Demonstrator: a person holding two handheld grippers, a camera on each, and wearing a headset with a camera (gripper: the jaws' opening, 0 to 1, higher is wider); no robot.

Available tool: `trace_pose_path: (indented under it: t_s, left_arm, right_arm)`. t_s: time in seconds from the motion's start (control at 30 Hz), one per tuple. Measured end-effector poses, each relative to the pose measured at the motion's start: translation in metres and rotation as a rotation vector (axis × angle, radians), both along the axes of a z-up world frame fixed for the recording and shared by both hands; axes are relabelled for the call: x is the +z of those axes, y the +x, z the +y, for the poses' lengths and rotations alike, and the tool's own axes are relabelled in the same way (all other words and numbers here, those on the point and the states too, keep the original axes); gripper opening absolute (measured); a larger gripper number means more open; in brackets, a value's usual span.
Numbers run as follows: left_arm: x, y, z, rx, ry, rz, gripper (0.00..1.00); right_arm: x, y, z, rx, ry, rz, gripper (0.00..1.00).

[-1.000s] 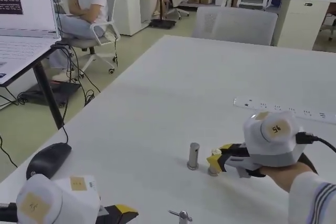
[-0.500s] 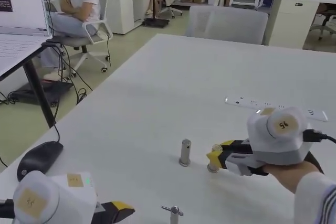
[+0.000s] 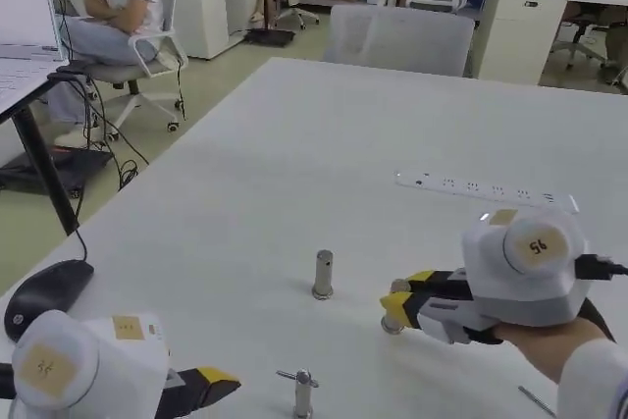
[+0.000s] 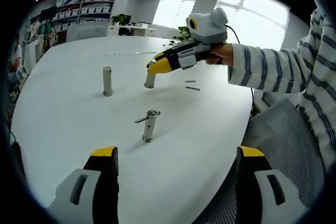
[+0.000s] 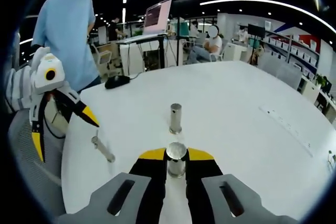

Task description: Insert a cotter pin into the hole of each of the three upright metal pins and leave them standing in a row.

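Note:
Three upright metal pins stand on the white table (image 3: 294, 164). A bare pin (image 3: 323, 275) (image 4: 107, 81) (image 5: 175, 118) stands alone in the middle. My right gripper (image 3: 397, 309) (image 4: 156, 66) (image 5: 177, 157) is shut on a second pin (image 3: 395, 293) (image 4: 150, 81) (image 5: 176, 150), which stays upright on the table. A third pin (image 3: 302, 392) (image 4: 148, 126) (image 5: 103, 149) carries a cotter pin through its top. My left gripper (image 3: 221, 385) (image 4: 176, 156) (image 5: 63, 128) hangs open near the table's front edge, short of that third pin. Loose cotter pins (image 3: 535, 399) (image 4: 191, 85) lie by my right hand.
A white power strip (image 3: 486, 189) lies beyond the right gripper. A black mouse (image 3: 44, 287) sits at the table's left edge. A grey chair (image 3: 397, 38) stands at the far end, and a person sits at another desk to the far left.
The head view has panned. My right gripper, still shut on its pin, has drawn it rightward, widening the gap to the bare middle pin. The left gripper stays open.

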State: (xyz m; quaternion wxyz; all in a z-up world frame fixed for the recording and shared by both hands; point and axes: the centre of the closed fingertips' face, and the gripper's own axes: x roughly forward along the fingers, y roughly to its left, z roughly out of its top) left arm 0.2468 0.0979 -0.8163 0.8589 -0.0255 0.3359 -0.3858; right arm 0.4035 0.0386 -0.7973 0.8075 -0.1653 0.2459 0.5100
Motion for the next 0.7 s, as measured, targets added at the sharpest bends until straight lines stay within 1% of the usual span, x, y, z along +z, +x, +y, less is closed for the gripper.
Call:
trace_pose_path:
  t_s: [0.2,0.27,0.47,0.7]
  left_arm:
    - [0.001,0.0,0.0,0.003,-0.001,-0.003,0.93]
    - [0.001,0.0,0.0,0.003,0.002,-0.002,0.93]
    - [0.001,-0.001,0.0,0.004,0.001,-0.004,0.93]
    - [0.002,-0.001,-0.002,-0.002,0.004,-0.007,0.93]
  right_arm:
    - [0.002,-0.014,-0.008,0.008,-0.013,-0.008,0.12]
    - [0.003,-0.018,-0.013,0.001,-0.01,-0.002,0.12]
    - [0.005,-0.029,-0.026,-0.019,-0.015,-0.004,0.12]
    - [0.005,-0.048,-0.041,-0.051,-0.008,0.0,0.12]
